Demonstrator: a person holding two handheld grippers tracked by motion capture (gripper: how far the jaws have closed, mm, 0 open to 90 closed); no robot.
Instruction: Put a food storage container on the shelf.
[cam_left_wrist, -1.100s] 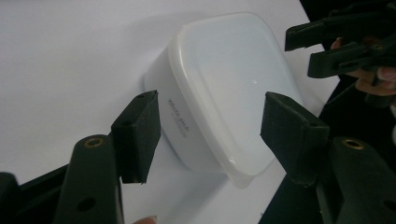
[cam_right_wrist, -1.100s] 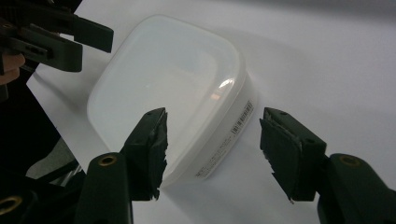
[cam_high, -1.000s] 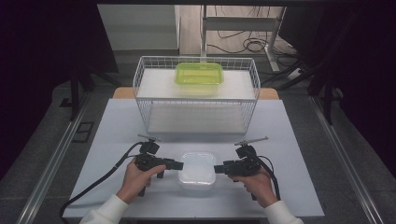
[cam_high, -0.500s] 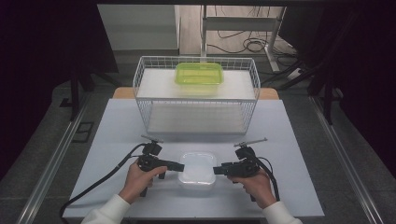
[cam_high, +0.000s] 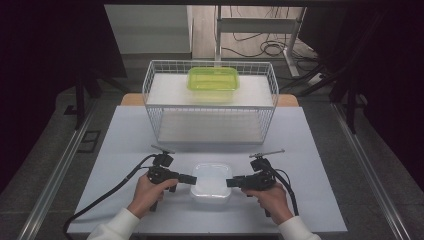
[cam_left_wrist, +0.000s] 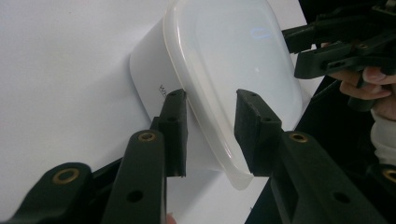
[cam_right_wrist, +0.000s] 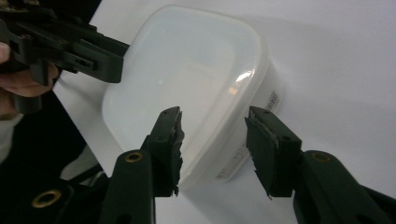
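A white lidded plastic container (cam_high: 211, 181) lies flat near the table's front edge. My left gripper (cam_high: 192, 178) reaches in at its left end and my right gripper (cam_high: 231, 183) at its right end, both held level. In the left gripper view the jaws (cam_left_wrist: 210, 130) straddle the container's (cam_left_wrist: 233, 60) lid rim with gaps beside the pads. The right gripper's jaws (cam_right_wrist: 214, 140) likewise straddle the container's (cam_right_wrist: 187, 70) corner without pressing on it. Both pairs of jaws have just been closing with the rim between them.
A white wire rack (cam_high: 210, 102) stands at the back of the pale table (cam_high: 125, 130), with a green lidded container (cam_high: 213, 79) on its upper shelf. A black cable (cam_high: 110, 192) trails from the left gripper toward the front left.
Both grippers' jaws have narrowed around the ends of the white container. The hands have hardly moved and the container lies where it was.
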